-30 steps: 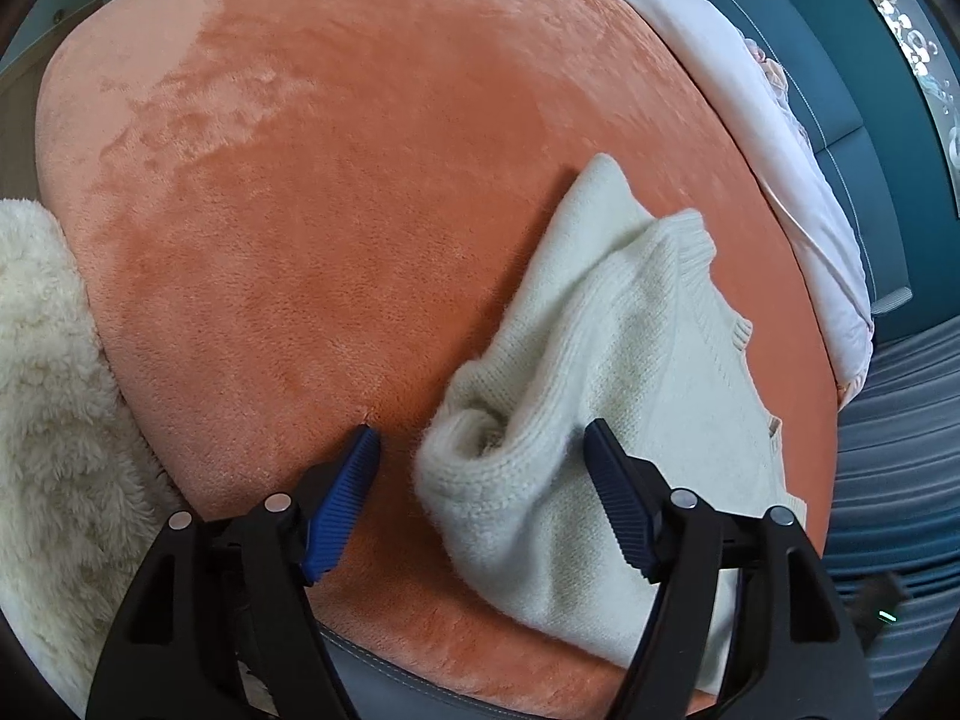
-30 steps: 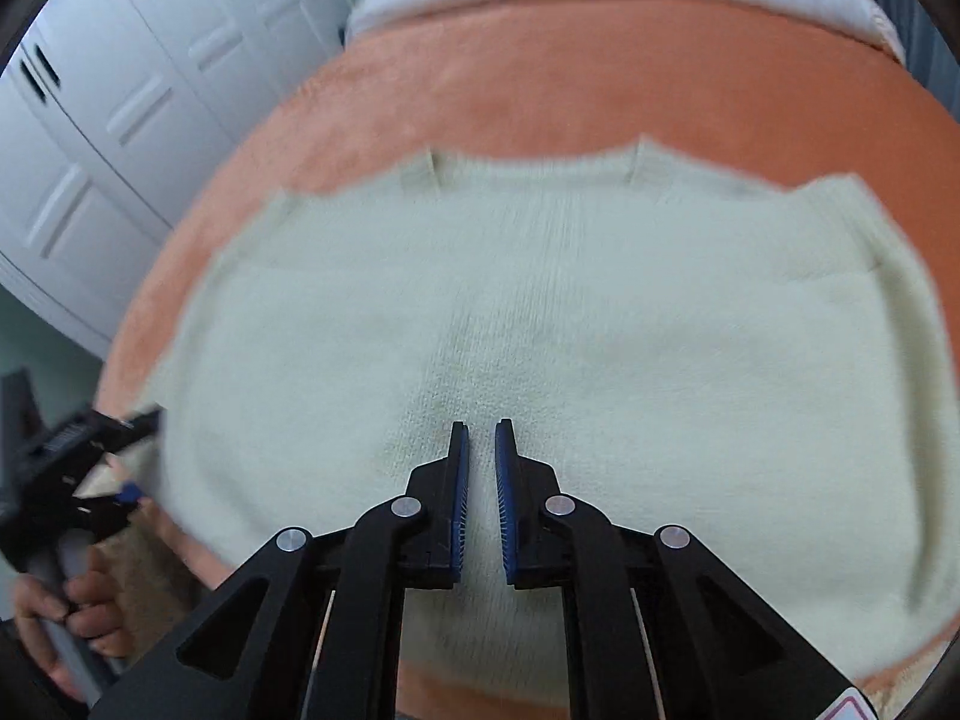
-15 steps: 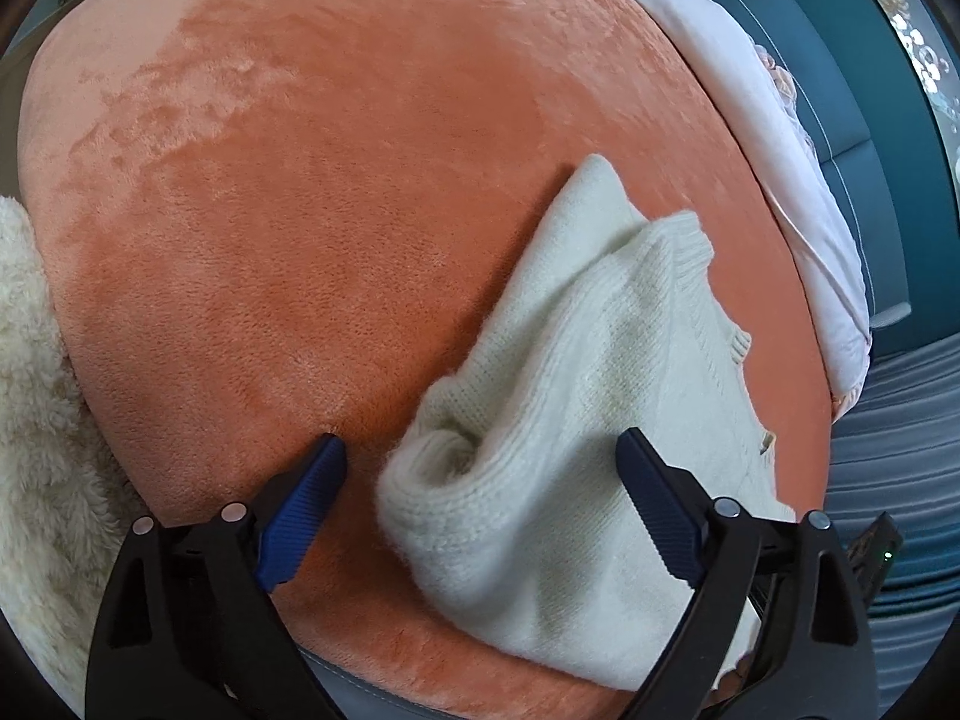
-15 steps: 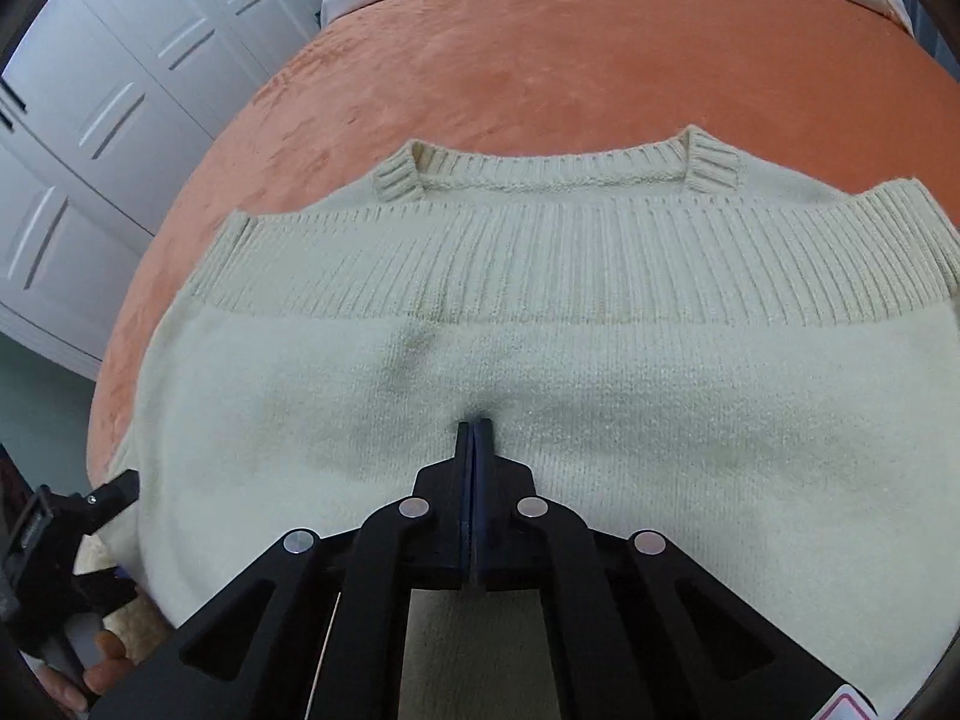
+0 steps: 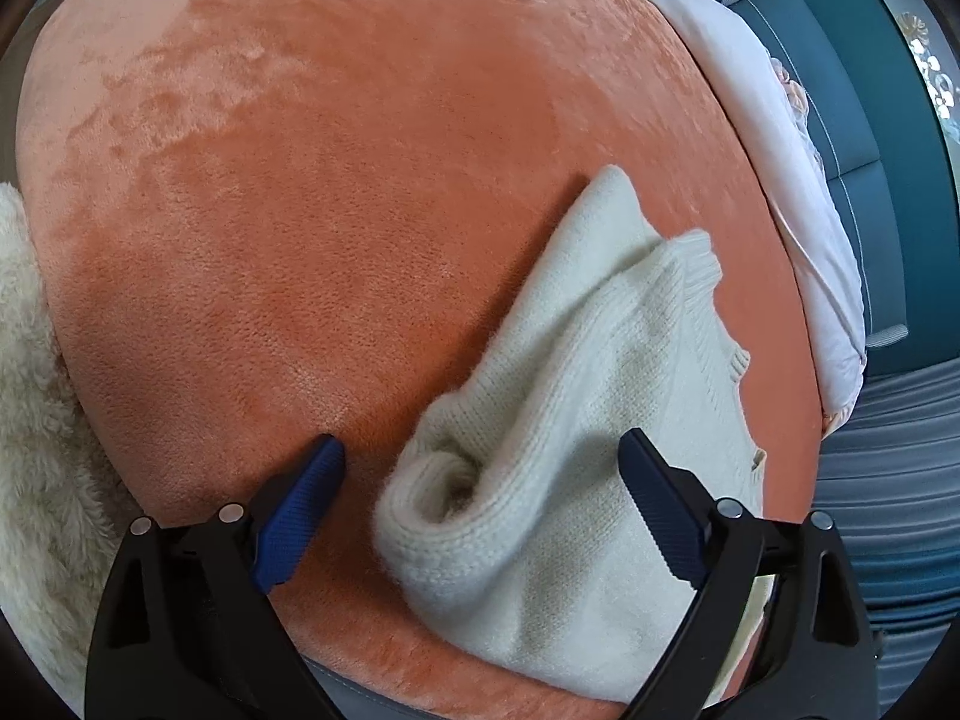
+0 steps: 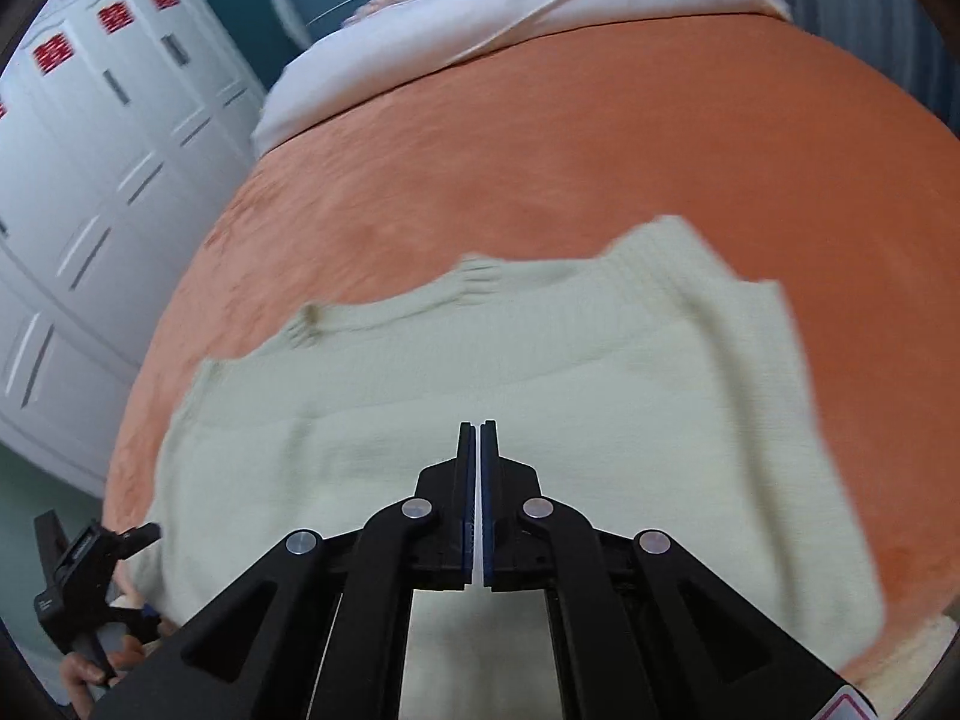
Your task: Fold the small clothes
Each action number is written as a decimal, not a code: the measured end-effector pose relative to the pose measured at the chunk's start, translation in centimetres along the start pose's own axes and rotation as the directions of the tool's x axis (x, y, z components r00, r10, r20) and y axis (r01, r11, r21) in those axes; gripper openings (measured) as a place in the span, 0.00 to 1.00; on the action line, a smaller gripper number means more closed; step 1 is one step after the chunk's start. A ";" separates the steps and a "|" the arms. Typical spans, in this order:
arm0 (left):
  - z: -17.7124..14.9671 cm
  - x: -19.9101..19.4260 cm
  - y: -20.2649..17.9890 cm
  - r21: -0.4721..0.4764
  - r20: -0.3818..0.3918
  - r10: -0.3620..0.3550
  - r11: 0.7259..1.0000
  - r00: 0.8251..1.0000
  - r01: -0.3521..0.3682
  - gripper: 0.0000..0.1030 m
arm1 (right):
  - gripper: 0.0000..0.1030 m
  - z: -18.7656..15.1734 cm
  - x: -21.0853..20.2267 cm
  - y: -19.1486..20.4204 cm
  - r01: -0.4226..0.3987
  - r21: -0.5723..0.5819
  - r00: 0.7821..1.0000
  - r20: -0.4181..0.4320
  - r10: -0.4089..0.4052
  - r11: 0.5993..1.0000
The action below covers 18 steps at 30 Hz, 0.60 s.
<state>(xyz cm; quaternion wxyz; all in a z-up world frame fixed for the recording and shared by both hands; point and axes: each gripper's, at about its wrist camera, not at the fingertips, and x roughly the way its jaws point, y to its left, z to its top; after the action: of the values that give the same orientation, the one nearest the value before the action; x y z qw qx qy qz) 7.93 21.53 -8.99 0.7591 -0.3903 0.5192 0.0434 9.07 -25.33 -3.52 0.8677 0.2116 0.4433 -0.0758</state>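
Observation:
A cream knit sweater lies on an orange plush blanket, its near edge rolled into a thick fold between my left fingers. My left gripper is open wide around that rolled edge, not pinching it. In the right wrist view the sweater spreads flat, ribbed hem at the far side. My right gripper is shut over the sweater's middle; a thin pale sliver shows between the pads, and I cannot tell whether it is cloth. The left gripper shows at the sweater's left corner.
A white fluffy throw lies left of the blanket. A pale pink pillow lies along the far edge, also in the right wrist view. White cabinet doors stand to the left. A teal wall is behind.
My left gripper opened wider around the rolled edge and stayed there. My right gripper closed over the sweater's middle, then drew back and up; its view is now blurred.

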 end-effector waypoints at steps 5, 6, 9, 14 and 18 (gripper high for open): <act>-0.2 0.3 -1.0 0.033 0.025 0.053 0.998 0.998 -0.053 0.89 | 0.00 -1.2 2.9 -11.8 0.054 0.224 0.995 -0.089 -0.035 0.973; -0.1 0.3 -1.2 0.030 0.024 0.055 0.998 0.998 -0.056 0.88 | 0.00 -1.2 2.5 -12.3 0.023 0.278 0.996 -0.084 0.001 0.960; 0.2 -0.1 -1.1 0.010 0.006 -0.009 1.000 1.000 0.009 0.67 | 0.04 -0.6 0.2 -9.1 0.044 0.250 0.998 -0.059 -0.030 0.967; 0.4 -1.5 -1.4 -0.005 0.003 -0.067 0.998 0.998 0.067 0.29 | 0.03 -2.2 -0.8 3.1 -0.131 -0.096 0.988 -0.092 0.123 0.987; -0.5 -4.9 -5.6 0.150 0.046 -0.152 0.978 0.987 0.144 0.22 | 0.02 -6.2 4.4 10.1 -0.136 -0.312 0.973 -0.220 0.068 0.940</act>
<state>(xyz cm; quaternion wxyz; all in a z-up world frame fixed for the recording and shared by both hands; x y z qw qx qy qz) 7.95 18.98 -1.92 0.8014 -0.3698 0.4684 -0.0402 10.36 -13.31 -7.22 0.8429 0.0951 0.5254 0.0659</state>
